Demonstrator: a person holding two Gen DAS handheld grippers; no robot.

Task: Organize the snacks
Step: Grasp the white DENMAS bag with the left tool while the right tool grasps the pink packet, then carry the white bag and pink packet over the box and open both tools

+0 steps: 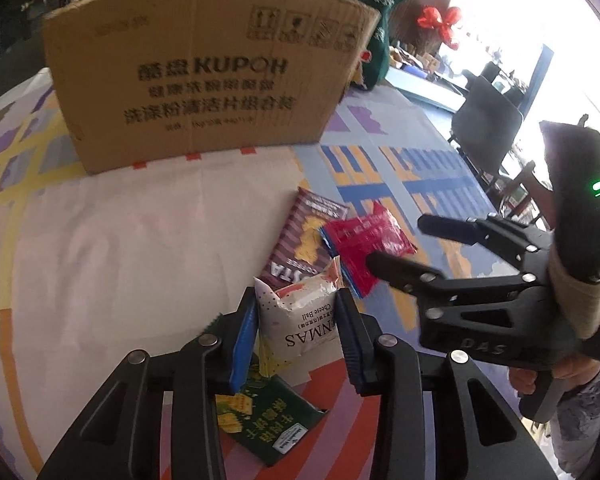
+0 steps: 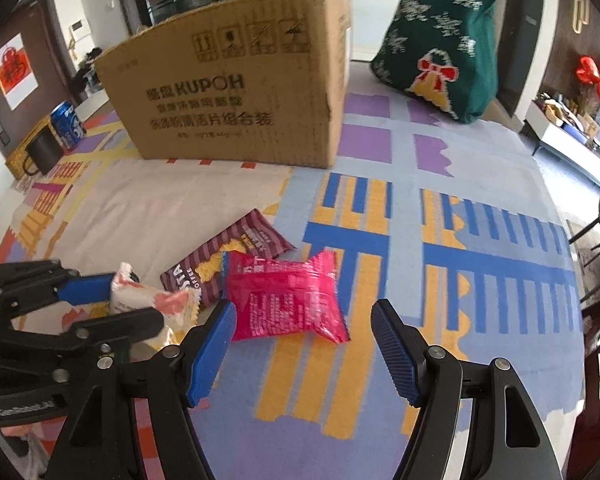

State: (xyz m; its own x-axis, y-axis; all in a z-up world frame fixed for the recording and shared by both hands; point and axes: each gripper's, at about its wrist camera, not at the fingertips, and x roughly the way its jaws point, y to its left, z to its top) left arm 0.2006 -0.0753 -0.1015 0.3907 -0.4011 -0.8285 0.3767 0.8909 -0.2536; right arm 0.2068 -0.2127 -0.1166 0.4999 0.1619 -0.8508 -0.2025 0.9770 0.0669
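Note:
My left gripper is shut on a white cheese-ball packet, its blue pads pressing both sides. In the right wrist view the same gripper holds that white packet at the lower left. My right gripper stands open just short of a pink-red packet lying flat on the cloth. From the left wrist view, the right gripper hovers over the red packet. A purple striped coffee-biscuit packet lies behind both. A green packet lies under my left fingers.
A large open cardboard box stands at the back of the patterned tablecloth. A green knitted bag sits at the back right. A blue can and black mug stand at the far left. Chairs stand beyond the right edge.

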